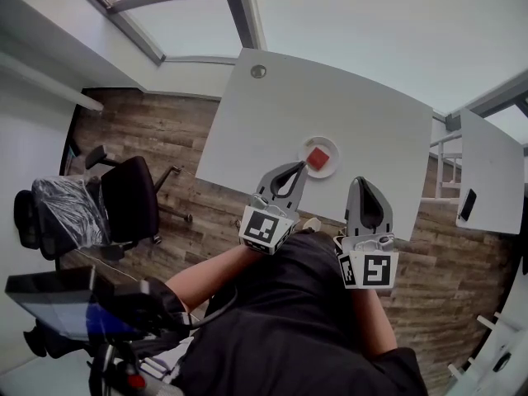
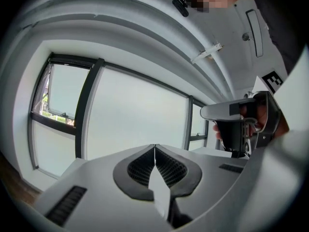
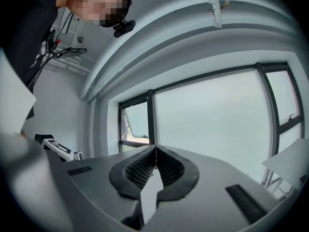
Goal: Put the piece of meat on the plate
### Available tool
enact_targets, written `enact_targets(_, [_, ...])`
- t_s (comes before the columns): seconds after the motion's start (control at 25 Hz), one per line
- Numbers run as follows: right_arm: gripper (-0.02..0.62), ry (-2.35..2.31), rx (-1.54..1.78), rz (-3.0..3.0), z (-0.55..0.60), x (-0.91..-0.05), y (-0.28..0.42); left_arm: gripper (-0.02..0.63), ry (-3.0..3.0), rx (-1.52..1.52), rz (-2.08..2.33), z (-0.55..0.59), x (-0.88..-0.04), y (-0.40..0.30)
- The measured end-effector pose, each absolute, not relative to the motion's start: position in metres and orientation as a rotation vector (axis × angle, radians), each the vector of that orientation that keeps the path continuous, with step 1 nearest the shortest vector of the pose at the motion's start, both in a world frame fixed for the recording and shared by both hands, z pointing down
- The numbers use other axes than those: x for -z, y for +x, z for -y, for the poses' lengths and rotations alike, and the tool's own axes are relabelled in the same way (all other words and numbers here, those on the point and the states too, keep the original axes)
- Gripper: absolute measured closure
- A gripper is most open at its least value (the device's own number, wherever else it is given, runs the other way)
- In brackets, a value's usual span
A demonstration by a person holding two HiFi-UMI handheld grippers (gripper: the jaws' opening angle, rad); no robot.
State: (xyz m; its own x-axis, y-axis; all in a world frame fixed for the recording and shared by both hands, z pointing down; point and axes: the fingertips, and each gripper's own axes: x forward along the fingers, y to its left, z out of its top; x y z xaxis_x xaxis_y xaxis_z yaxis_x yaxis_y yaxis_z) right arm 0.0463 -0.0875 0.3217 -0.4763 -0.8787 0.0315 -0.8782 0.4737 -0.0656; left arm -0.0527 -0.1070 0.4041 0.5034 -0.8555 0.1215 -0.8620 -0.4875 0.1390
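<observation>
In the head view a red piece of meat (image 1: 318, 157) lies on a small white plate (image 1: 330, 170) near the front edge of the white table (image 1: 272, 122). My left gripper (image 1: 294, 168) hovers just left of the plate, raised above the table, its jaws shut with nothing between them. My right gripper (image 1: 364, 185) is held to the right of the plate, also shut and empty. Both gripper views look level at the windows: the left gripper (image 2: 154, 147) and the right gripper (image 3: 155, 149) each show closed jaws. The right gripper's body (image 2: 241, 124) shows at the right of the left gripper view.
A black office chair (image 1: 124, 196) stands on the wooden floor left of the table. A second white table (image 1: 491, 172) with a dark phone-like object (image 1: 468, 205) is at the right. A screen device (image 1: 58, 304) sits at the lower left.
</observation>
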Motion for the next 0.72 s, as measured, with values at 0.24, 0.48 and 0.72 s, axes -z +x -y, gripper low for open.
enact_targets(0.24, [0.588, -1.617, 0.072, -2.706, 0.078, -0.326, 0.048, 0.597, 2.621, 0.057, 1.527, 0.096, -0.376, -0.046])
enact_targets(0.48, [0.589, -1.614, 0.096, -2.721, 0.068, -0.334, 0.047, 0.597, 2.599, 0.07, 1.532, 0.084, -0.38, -0.047])
enact_targets(0.72, [0.589, -1.634, 0.094, -2.713, 0.063, -0.334, 0.048, 0.597, 2.608, 0.08, 1.526, 0.079, -0.375, -0.047])
